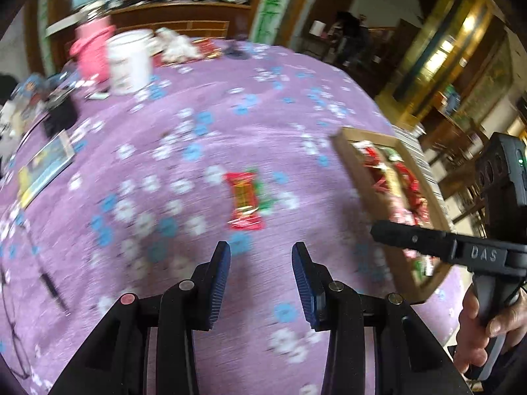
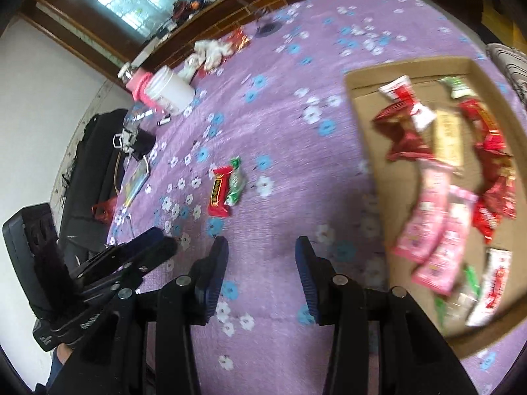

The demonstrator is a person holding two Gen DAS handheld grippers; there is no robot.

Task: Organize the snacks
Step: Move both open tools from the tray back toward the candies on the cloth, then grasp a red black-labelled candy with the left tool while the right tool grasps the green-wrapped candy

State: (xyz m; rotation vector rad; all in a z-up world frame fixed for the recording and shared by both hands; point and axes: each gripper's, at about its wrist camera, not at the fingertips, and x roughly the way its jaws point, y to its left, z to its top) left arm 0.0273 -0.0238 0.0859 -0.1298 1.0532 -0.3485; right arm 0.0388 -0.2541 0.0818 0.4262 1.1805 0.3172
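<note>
Landmark: the cardboard tray (image 2: 369, 151) on the purple floral tablecloth (image 2: 296, 151). Well left of the tray stand one pink bottle (image 2: 140, 87) and one white jar (image 2: 171, 90); between them and the tray, two loose snacks lie touching, one red snack (image 2: 219, 192) and one green snack (image 2: 236, 182). The left gripper (image 1: 262, 283) and right gripper (image 2: 262, 279) hover with jaws spread, nothing between them, and the tray holds roughly a dozen snack packets (image 2: 438, 230), blurred
</note>
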